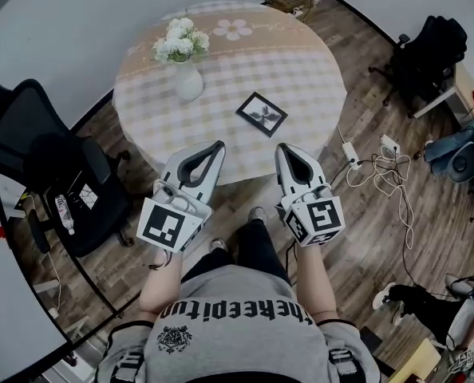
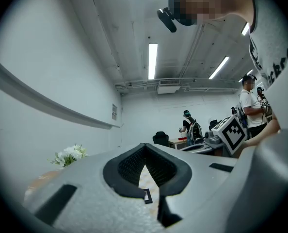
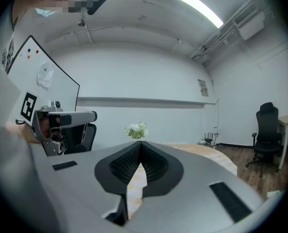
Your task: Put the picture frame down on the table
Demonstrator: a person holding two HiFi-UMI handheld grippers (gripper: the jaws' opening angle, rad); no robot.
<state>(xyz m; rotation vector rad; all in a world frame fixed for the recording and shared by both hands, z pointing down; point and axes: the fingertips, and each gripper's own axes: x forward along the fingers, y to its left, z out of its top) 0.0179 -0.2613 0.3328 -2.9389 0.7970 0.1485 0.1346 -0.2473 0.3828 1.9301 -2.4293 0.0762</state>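
The black picture frame (image 1: 262,114) lies flat on the round table (image 1: 301,70), on its checked cloth, toward the near right edge. Both grippers hover side by side over the table's near edge, short of the frame and apart from it. My left gripper (image 1: 219,145) is shut with nothing in it, and its pads meet at the tip (image 2: 145,147). My right gripper (image 1: 282,148) is likewise shut and empty (image 3: 140,143). The frame does not show in either gripper view.
A white vase of white flowers (image 1: 185,58) stands at the table's left side, also visible as flowers (image 2: 69,155) and flowers (image 3: 137,130). A black office chair (image 1: 53,166) is at the left, another chair (image 1: 428,54) at the upper right. Cables and a power strip (image 1: 377,162) lie on the floor. People (image 2: 190,127) stand far off.
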